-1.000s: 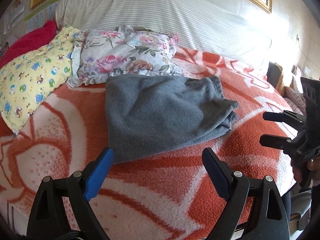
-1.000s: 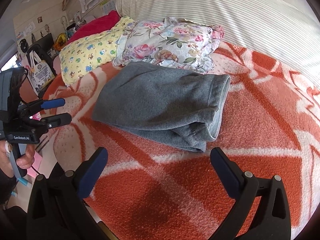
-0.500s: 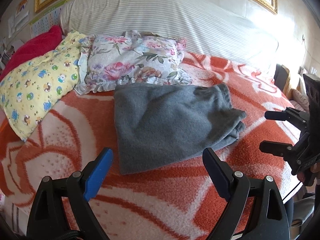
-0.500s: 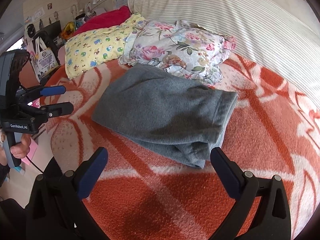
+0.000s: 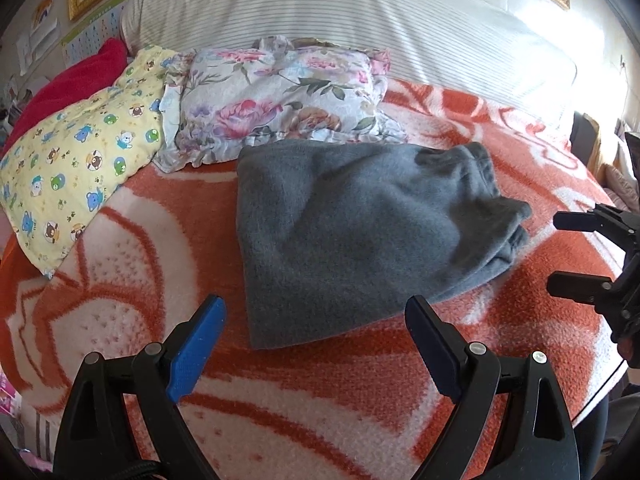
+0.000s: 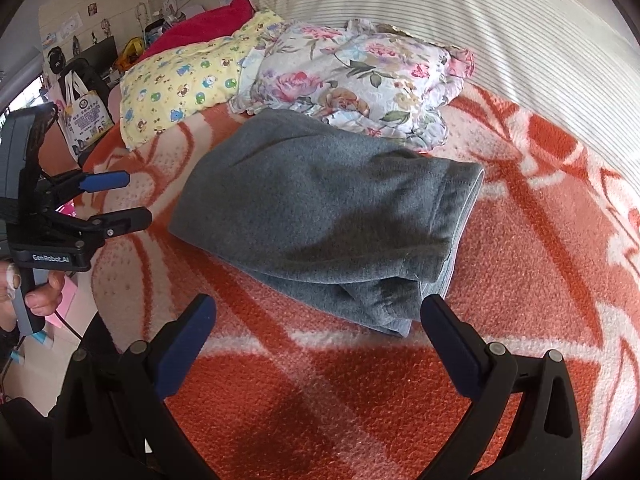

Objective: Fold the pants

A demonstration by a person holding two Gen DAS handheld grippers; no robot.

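Grey fleece pants [image 5: 360, 236] lie folded into a thick bundle on the orange-and-white patterned blanket [image 5: 132, 280] in front of you, with the layered edges stacked at the right end in your left wrist view and at the near right corner in your right wrist view. The far edge of the bundle sits just beside, and looks to touch, the floral pillow [image 5: 284, 92]. Left of that pillow lies a yellow pillow printed with cartoon animals [image 5: 80, 152], and a red cushion [image 5: 68, 84] lies behind it. A large white striped bolster [image 5: 360, 20] runs along the back of the bed.

Your left gripper [image 5: 316, 320] hovers over the blanket near the bundle's near edge, its blue-padded fingers [image 5: 196, 344] spread wide with nothing between them. Your right gripper [image 6: 320, 320] hovers close to the stacked corner of the pants, fingers likewise spread and empty. Neither tool touches the fabric. In the right wrist view your left hand [image 6: 32, 292] wraps the left gripper's handle off the bed's edge; in the left wrist view the right gripper shows at the right margin, also parted.
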